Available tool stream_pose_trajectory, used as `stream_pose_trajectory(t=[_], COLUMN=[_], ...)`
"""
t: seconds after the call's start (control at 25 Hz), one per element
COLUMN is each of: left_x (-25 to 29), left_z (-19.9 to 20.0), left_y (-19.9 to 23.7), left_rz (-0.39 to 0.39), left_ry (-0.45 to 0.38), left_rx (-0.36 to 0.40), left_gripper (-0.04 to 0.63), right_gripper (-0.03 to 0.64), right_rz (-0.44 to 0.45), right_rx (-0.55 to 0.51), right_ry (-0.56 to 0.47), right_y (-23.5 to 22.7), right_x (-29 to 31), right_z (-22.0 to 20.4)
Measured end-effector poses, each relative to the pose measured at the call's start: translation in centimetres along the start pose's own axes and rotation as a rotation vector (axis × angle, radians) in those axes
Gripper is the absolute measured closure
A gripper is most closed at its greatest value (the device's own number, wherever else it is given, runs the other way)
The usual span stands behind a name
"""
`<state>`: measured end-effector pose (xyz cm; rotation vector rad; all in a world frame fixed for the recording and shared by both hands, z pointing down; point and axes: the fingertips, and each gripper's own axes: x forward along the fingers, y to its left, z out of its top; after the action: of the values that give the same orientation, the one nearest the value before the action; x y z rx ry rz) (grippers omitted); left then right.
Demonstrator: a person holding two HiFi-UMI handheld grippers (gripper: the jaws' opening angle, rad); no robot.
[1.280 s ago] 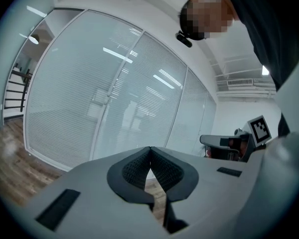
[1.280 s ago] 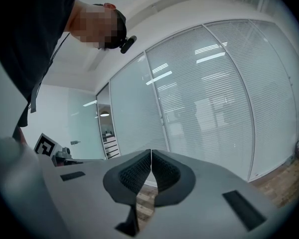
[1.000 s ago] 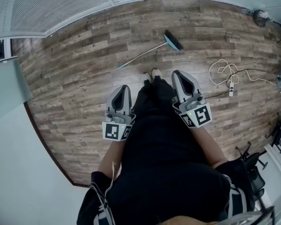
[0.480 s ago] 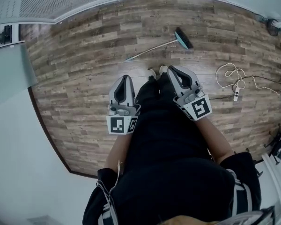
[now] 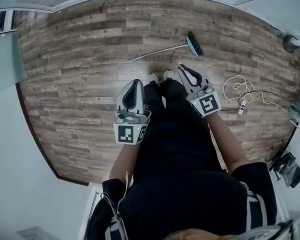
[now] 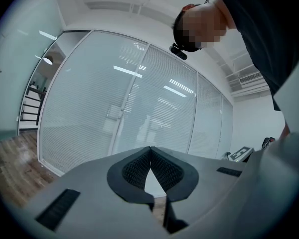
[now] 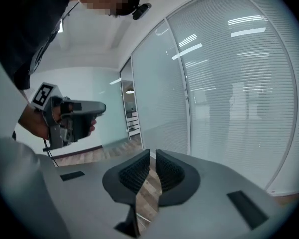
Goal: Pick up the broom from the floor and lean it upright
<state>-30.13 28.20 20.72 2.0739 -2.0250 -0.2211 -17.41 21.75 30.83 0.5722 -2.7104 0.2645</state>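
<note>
The broom [image 5: 162,50] lies flat on the wood floor ahead of the person's feet, its thin handle running left and its teal head [image 5: 193,43] at the right end. My right gripper [image 5: 182,69] is shut and empty, held in the air and tilted down toward the floor; in the head view its tip shows just short of the broom head. In the right gripper view its jaws [image 7: 153,153] have only floor between them. My left gripper [image 5: 138,83] is shut and empty beside the left leg, pointing level at a glass wall [image 6: 139,98].
A white cable and power strip [image 5: 242,93] lie on the floor to the right. Glass partitions with blinds [image 7: 229,83] close off the far side. A chair base [image 5: 286,161] stands at the lower right. The person's shoes [image 5: 160,76] stand between grippers and broom.
My right gripper has dropped lower and tilted down toward the broom head. The left gripper has shifted slightly forward. The broom has not moved.
</note>
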Motion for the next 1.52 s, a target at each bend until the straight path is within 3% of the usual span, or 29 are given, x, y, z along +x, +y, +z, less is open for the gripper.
stream_pose_trajectory(t=[0.16, 0.24, 0.52, 0.84, 1.12, 1.28, 1.52], left_x=[2.0, 2.9, 5.1, 8.7, 12.6, 14.0, 15.7], left_z=[-3.5, -5.4, -13.7, -24.4, -31.6, -34.2, -38.2], left_y=[2.3, 3.6, 11.0, 17.6, 19.9, 21.9, 24.9], left_rz=[0.005, 0.008, 0.043, 0.052, 0.011, 0.033, 0.063], left_ry=[-0.007, -0.004, -0.008, 0.012, -0.019, -0.068, -0.128], left_rx=[-0.022, -0.020, 0.003, 0.033, 0.028, 0.038, -0.052], left_gripper=[0.577, 0.577, 0.577, 0.577, 0.577, 0.576, 0.575], right_gripper=[0.559, 0.525, 0.517, 0.499, 0.489, 0.486, 0.480], right_rz=[-0.010, 0.014, 0.129, 0.263, 0.325, 0.361, 0.424], right_rx=[-0.002, -0.019, -0.065, -0.268, -0.300, -0.277, -0.405], right_ry=[0.088, 0.155, 0.379, 0.617, 0.719, 0.744, 0.834], right_y=[-3.2, -4.3, -6.8, -10.2, -11.6, -12.8, -15.0], right_x=[6.3, 9.1, 18.1, 24.6, 28.6, 30.5, 32.4], right_z=[-6.6, -10.9, -28.2, -46.3, -58.2, -64.5, -74.2])
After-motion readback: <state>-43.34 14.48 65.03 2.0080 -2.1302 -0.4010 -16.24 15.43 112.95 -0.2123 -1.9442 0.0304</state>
